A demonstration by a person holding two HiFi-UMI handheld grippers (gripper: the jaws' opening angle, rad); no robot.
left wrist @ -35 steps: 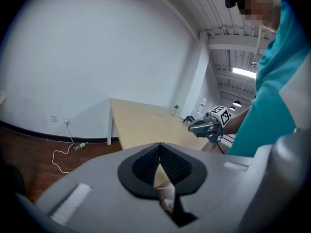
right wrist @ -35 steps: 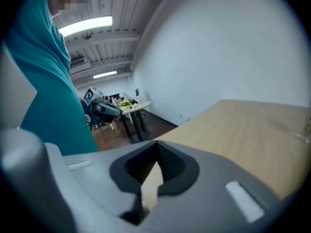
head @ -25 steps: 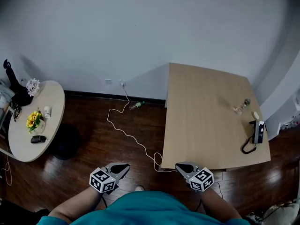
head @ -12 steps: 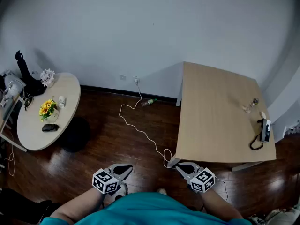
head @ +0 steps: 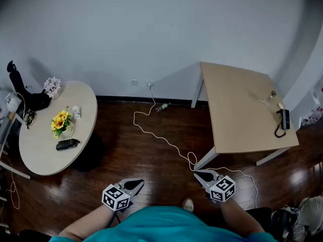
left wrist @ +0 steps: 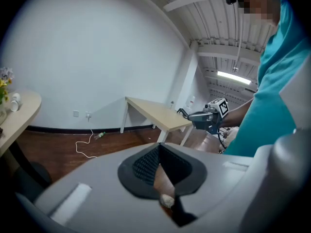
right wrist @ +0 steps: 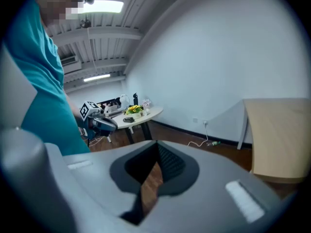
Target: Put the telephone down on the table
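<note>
The left tool [head: 135, 182] and right tool [head: 201, 175] are both closed, empty; the telephone [head: 283, 120] lies on the far counter [head: 242, 112], well apart.

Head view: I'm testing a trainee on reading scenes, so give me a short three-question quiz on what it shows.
1. True or false: the right gripper holds the telephone.
2. Where do the yellow flowers stand? A round table; B square table; C floor.
3. Fill in: the white cable lies on the ____.
Key: 1 false, its jaws are shut on nothing and the telephone lies on the square table. 2 A. 3 floor.
</note>
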